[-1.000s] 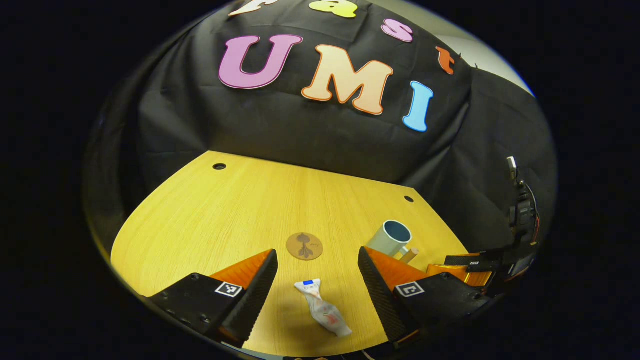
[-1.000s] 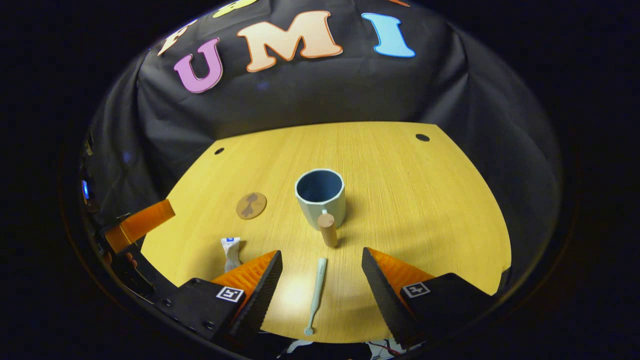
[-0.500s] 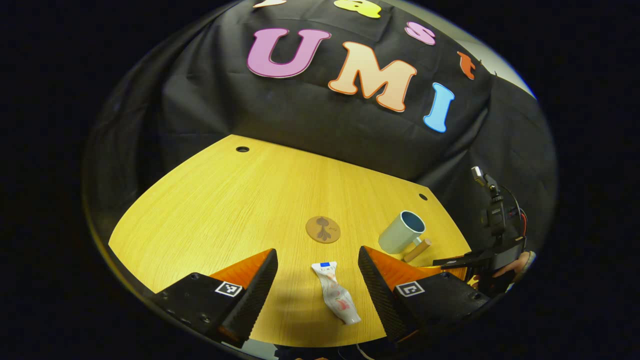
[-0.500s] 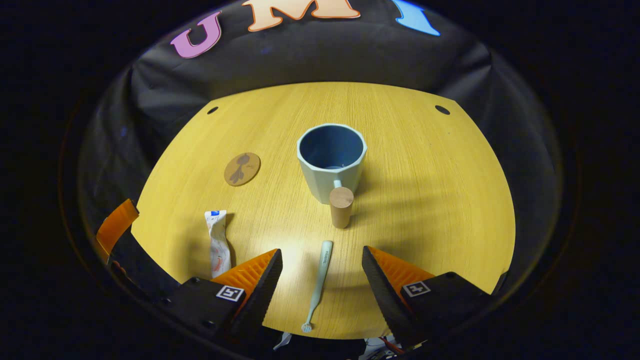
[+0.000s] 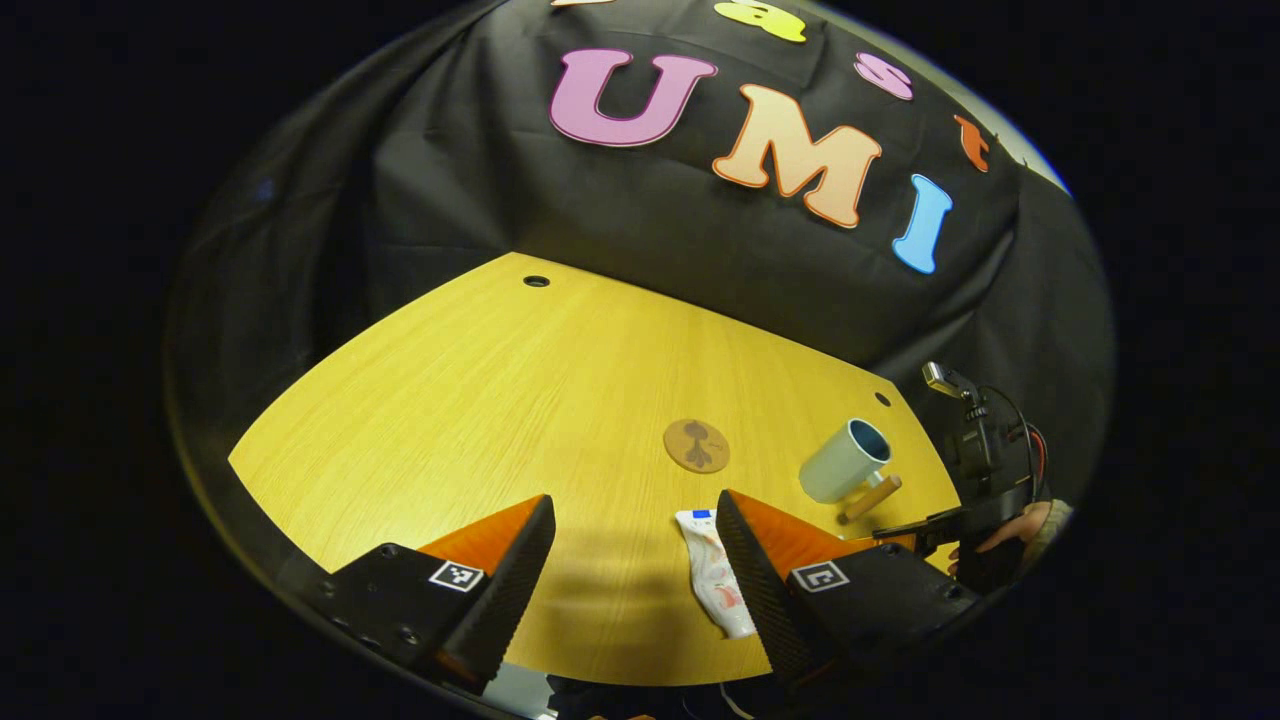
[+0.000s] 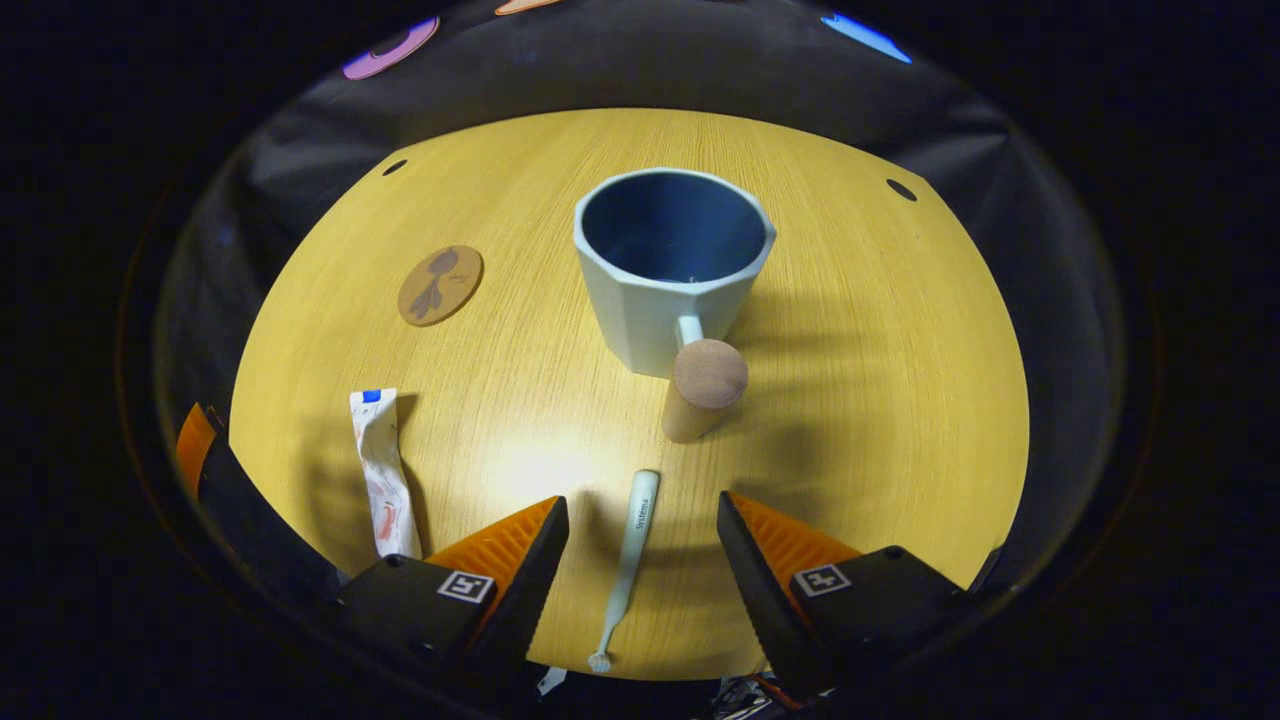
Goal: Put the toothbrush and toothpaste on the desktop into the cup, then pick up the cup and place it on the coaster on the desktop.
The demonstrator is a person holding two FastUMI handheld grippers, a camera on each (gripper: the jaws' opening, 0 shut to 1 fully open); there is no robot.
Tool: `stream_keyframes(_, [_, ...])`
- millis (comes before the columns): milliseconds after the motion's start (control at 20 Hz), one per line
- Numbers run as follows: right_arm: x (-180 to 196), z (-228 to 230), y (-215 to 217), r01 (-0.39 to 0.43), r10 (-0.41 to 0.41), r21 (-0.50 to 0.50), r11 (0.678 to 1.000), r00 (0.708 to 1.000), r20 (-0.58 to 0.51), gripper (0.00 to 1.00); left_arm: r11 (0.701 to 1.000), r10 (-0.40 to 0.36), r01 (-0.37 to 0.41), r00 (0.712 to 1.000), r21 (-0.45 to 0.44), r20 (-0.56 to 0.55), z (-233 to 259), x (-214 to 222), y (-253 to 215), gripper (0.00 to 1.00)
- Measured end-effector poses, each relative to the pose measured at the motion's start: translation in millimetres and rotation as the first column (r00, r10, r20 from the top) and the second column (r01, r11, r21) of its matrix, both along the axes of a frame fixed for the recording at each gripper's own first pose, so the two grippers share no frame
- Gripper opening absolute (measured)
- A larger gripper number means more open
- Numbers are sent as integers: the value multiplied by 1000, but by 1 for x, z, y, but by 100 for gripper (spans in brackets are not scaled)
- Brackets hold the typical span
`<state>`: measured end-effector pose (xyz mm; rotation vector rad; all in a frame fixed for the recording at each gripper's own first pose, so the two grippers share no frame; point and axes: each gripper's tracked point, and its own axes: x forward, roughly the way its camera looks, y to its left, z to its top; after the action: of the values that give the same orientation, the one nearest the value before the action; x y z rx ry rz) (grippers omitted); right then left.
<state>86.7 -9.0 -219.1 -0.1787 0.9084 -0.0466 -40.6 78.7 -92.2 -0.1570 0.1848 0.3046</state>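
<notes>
Pale toothbrush (image 6: 628,565) lies bottom centre between the right gripper (image 6: 640,560)'s spread fingers: lower squarely, then pinch its handle.

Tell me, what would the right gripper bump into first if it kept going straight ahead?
Probably the toothbrush: it lies on the desktop between the right gripper's open jaws, pointing toward the cup. If the gripper passed above it, the cup's wooden handle would likely come next; height is hard to judge.
</notes>
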Motion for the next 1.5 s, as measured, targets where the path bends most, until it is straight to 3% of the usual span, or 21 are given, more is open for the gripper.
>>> stream_keyframes(250, [2, -12, 1, -9, 8, -7, 1000, 999, -49, 75, 1000, 17, -17, 1000, -25, -18, -11, 6, 6, 95])
stream_keyframes(300, [3, -13, 1, -6, 5, -6, 1000, 998, -55, 69, 1000, 18, -19, 1000, -21, -20, -12, 7, 6, 95])
stream_keyframes(350, [1, -16, 3, -1, 2, 2, 1000, 998, -64, 53, 1000, 20, -21, 1000, -18, -22, -12, 7, 7, 95])
stream_keyframes(400, [0, -18, 5, 1, 0, 14, 1000, 997, -73, 48, 1000, 23, -23, 999, -14, -26, -13, 8, 8, 95])
stream_keyframes(750, [1, -22, 0, 39, -39, 5, 999, 993, -108, 48, 1000, 16, -17, 999, -15, -52, -15, 14, 9, 96])
stream_keyframes(850, [2, -22, 0, 54, -54, 5, 999, 992, -111, 42, 1000, 8, -8, 998, -13, -63, -16, 15, 8, 95])
stream_keyframes(950, [4, -21, 0, 38, -38, 0, 999, 994, -100, 42, 1000, -3, 1, 997, -19, -73, -17, 15, 6, 95])
stream_keyframes(1000, [4, -20, 1, 64, -64, 4, 998, 993, -94, 29, 1000, -11, 10, 996, -20, -83, -19, 14, 5, 95])
stream_keyframes(1100, [7, -21, 2, 64, -63, 10, 998, 995, -75, 27, 999, -31, 29, 995, -16, -98, -20, 14, 3, 95])
stream_keyframes(1200, [7, -20, 3, 49, -48, 14, 999, 998, -51, 14, 999, -45, 43, 993, -16, -110, -21, 13, 2, 95])
stream_keyframes(1500, [7, -19, 2, 39, -39, 50, 998, 999, 0, 10, 996, -93, 91, 980, -19, -177, -29, 7, -5, 95])
